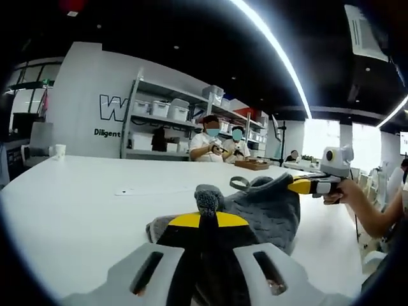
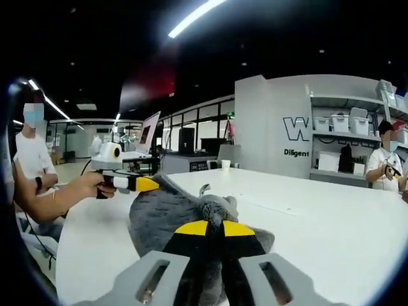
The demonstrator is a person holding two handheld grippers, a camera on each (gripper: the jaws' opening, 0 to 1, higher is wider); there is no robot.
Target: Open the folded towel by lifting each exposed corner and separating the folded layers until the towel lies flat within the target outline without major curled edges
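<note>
Over white table (image 1: 76, 210), left gripper view: left gripper (image 1: 208, 213) pinched shut on grey towel (image 1: 268, 210), lifted off it. Right gripper view: right gripper (image 2: 215, 224) clamped likewise. Risk: pulling apart w/ bunched grips, corner could slip, layers stay folded.

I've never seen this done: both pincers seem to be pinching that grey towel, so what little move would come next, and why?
Probably ease the two grippers apart. The left gripper and right gripper each pinch a bunched corner of the grey towel, which hangs crumpled above the white table, so spreading should separate its layers.
</note>
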